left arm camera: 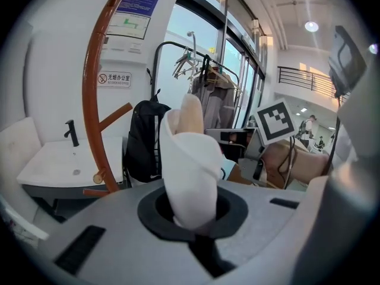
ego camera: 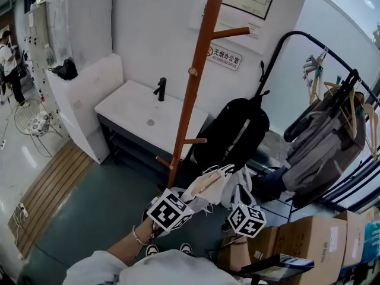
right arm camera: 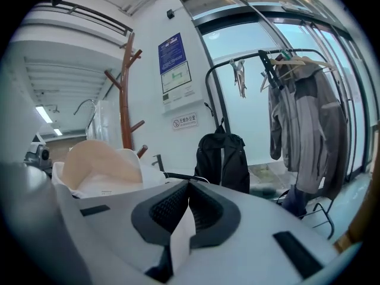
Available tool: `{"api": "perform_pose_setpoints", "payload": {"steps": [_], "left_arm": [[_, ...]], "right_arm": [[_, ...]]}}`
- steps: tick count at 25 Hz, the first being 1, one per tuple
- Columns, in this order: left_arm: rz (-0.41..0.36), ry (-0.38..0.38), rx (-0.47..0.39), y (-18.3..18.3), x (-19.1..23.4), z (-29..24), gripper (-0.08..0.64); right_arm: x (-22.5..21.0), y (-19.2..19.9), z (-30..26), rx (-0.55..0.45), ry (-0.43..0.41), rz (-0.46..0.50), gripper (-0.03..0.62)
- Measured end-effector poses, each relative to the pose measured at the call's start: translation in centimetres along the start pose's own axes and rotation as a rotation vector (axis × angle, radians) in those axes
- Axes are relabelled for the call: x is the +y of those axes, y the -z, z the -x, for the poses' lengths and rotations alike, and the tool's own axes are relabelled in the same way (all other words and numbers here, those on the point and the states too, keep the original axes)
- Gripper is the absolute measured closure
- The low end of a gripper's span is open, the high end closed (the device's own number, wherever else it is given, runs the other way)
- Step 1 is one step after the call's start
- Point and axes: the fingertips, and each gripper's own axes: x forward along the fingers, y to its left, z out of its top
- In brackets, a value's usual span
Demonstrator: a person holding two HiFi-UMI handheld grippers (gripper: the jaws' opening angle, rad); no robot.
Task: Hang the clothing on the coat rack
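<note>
Pale sleeve cloth (ego camera: 154, 270) crowds the bottom edge of the head view, and a bare forearm with a bracelet (ego camera: 127, 242) reaches out of it; just beyond sit the left marker cube (ego camera: 170, 211) and the right marker cube (ego camera: 246, 218), with the white garment (ego camera: 214, 183) bunched between and above them. Only this view shows both cubes at once, the cardboard boxes (ego camera: 309, 236) at lower right, and how low the garment sits: near the foot of the coat rack (ego camera: 193, 82), below its pegs and on none of them.

From the left gripper (left arm camera: 196, 233) view comes what the head view hides; its fingers (left arm camera: 235, 213) are pressed together on a thick roll of the white fabric, which stands straight up out of the notch between them, its beige lining showing at the top; the rack's brown pole curves up at the left, apart from the cloth.

In its own view the right gripper (right arm camera: 189, 203) shows a different hold; its fingers (right arm camera: 164, 213) pinch only a thin flat strip of white fabric, which runs down between the dark pads, while the garment's beige-lined collar lies off to the left, beside the fingers rather than between them; the rack's upper pegs rise behind it.

All three views show the black backpack (ego camera: 234, 129) beside the rack; the white counter (ego camera: 133, 114) with its black tap (ego camera: 160, 89) shows in the head and left gripper views; the clothes rail with a grey jacket (ego camera: 323, 141) stands at the right.
</note>
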Motion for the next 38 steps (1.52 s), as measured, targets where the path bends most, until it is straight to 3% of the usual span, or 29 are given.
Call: {"api": "perform_pose_setpoints", "payload": {"steps": [7, 25, 38], "left_arm": [[0.03, -0.068, 0.013, -1.5, 0.0, -0.7, 0.548], [0.014, -0.083, 0.03, -6.2, 0.7, -1.2, 0.548], [0.016, -0.108, -0.006, -10.6, 1.9, 0.2, 0.548]], "right_arm": [[-0.3, -2.2, -1.7, -0.02, -0.083, 0.015, 0.569], [-1.4, -6.3, -3.2, -0.111, -0.1, 0.016, 0.569], [-1.8, -7.4, -4.2, -0.093, -0.084, 0.079, 0.571]]}}
